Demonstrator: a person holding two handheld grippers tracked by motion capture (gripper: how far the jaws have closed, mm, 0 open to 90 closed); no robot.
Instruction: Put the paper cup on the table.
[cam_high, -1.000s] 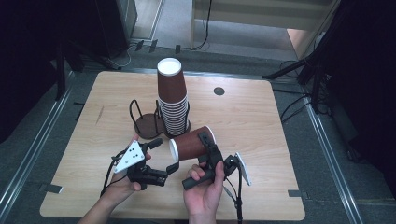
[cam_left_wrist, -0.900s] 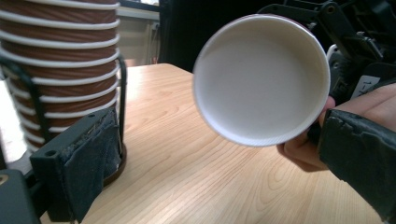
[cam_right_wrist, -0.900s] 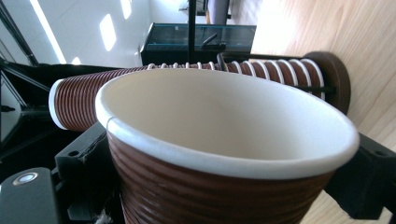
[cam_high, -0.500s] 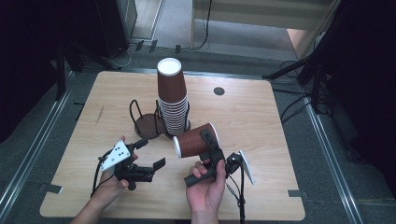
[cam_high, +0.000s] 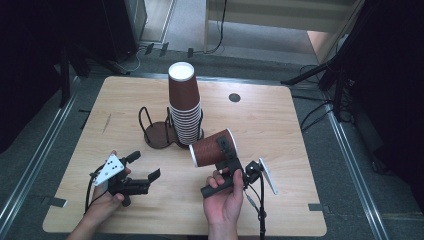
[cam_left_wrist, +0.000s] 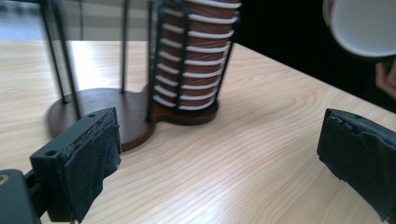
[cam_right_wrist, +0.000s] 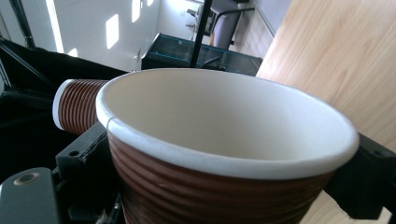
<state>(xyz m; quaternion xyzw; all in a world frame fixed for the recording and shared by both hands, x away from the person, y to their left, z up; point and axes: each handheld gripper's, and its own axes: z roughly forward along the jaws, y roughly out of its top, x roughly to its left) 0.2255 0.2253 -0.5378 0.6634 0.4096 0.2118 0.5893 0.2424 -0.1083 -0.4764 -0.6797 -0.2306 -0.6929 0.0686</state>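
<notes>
Right hand-held gripper (cam_high: 226, 159) clamped on a brown paper cup (cam_high: 212, 148), cup tipped on its side and lifted off the desk (cam_high: 280, 130). Left hand-held gripper (cam_high: 145, 167) has jaws wide apart, nothing between them, low over the desk, to the left of the held cup. Cup stack (cam_high: 184, 107) in wire holder (cam_high: 161, 131) sits just beyond both grippers.

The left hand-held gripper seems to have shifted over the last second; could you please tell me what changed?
The left hand-held gripper let go of the paper cup and drew back left toward the person, its jaws now open and empty. The right hand-held gripper kept the cup clamped, lying on its side above the table. The cup stack in the holder stayed put.
</notes>
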